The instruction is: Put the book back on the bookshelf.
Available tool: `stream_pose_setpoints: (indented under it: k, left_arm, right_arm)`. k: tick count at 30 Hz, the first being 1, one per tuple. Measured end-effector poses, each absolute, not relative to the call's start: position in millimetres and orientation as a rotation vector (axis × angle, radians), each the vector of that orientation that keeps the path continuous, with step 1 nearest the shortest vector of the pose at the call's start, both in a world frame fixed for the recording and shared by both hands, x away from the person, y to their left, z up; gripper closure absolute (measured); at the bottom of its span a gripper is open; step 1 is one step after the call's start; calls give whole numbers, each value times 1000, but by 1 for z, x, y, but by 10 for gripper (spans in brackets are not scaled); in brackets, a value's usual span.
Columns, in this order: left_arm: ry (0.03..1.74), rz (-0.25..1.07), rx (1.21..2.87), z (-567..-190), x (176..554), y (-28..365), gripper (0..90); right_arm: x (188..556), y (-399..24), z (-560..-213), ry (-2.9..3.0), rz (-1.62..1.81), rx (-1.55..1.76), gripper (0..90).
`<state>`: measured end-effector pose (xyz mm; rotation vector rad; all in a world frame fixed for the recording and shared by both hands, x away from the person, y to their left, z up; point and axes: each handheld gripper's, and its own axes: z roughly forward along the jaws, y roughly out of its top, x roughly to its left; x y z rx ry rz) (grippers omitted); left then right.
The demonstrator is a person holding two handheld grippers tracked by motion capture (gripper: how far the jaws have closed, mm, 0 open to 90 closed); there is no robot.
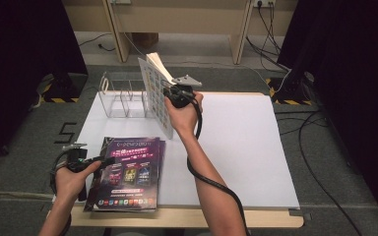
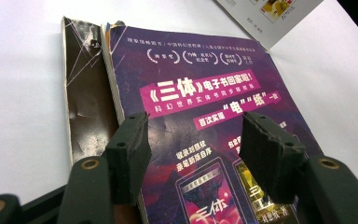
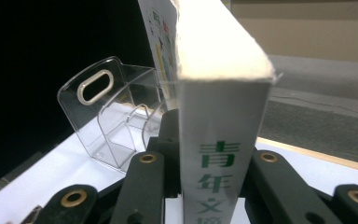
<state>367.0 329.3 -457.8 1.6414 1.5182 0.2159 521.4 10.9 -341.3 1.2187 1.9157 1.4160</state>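
A white book (image 1: pixel 155 93) with green characters on its spine (image 3: pixel 220 154) stands upright above the table, and my right gripper (image 1: pixel 178 91) is shut on it. Its jaws flank the spine in the right gripper view. Just left of it stands a clear acrylic rack (image 1: pixel 121 101) (image 3: pixel 106 116) with dividers. A purple-covered magazine (image 1: pixel 128 172) (image 2: pixel 200 88) lies flat at the front left on top of a dark one (image 2: pixel 85 107). My left gripper (image 1: pixel 108 160) (image 2: pixel 196 126) hovers over the purple cover, open, with nothing between its pads.
A white sheet (image 1: pixel 246 147) covers the wooden table. The white book's lower corner (image 2: pixel 272 14) shows beyond the magazines. Black cables trail over the grey floor to the right and behind the table.
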Motion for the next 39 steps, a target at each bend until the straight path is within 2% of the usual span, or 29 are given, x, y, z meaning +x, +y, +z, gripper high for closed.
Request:
stream_pose_setpoints:
  k: [23, 30, 39]
  left_arm:
    - [1526, 218, 1616, -457, 367, 336, 418]
    - [1532, 219, 1607, -456, 367, 339, 418]
    - [1534, 215, 1610, -458, 367, 339, 418]
  right_arm:
    - [556, 34, -311, 1796, 1470, 1232, 744]
    - [571, 45, -321, 1783, 1446, 1247, 743]
    - [566, 51, -333, 1783, 1431, 1213, 741]
